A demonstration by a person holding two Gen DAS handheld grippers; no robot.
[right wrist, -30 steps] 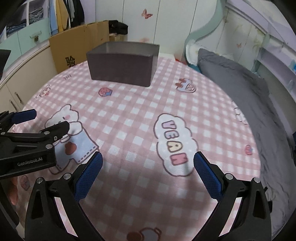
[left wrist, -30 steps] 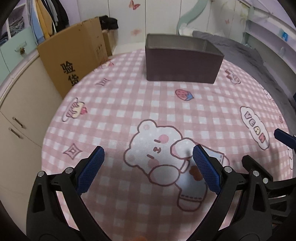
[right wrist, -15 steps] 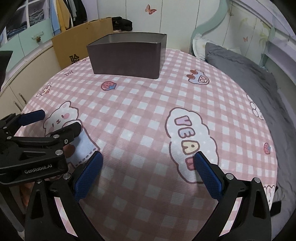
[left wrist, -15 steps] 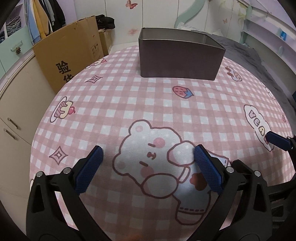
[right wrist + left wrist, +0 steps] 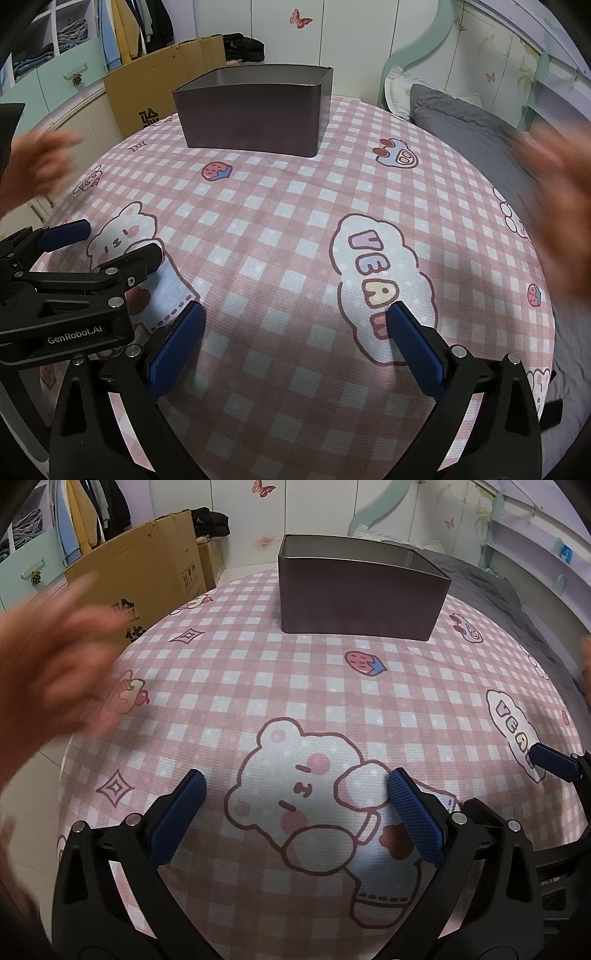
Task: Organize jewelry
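1. While both grippers sit low over the pink checked cloth on the tabletop, neither holds anything; the left gripper has its jaws wide apart over the printed bear, and the right gripper has its jaws equally apart beside the "VEAN" cloud print
2. Jewelry, the task's own thing, is nowhere to be seen on the cloth in either view; whether any lies inside the dark box cannot be told, since its inside is hidden from these low angles
3. That box stands upright and open-topped at the far side of the tabletop, well apart from both grippers, likely set there as the place for sorted pieces
4. Blurred bare hands show at the edges: one at the left of the left wrist view, another at the right of the right wrist view; the blur suggests fast motion, purpose unclear
5. Judged from this, the task looks barely begun; the spread jaws seem readied for a first pick once pieces appear
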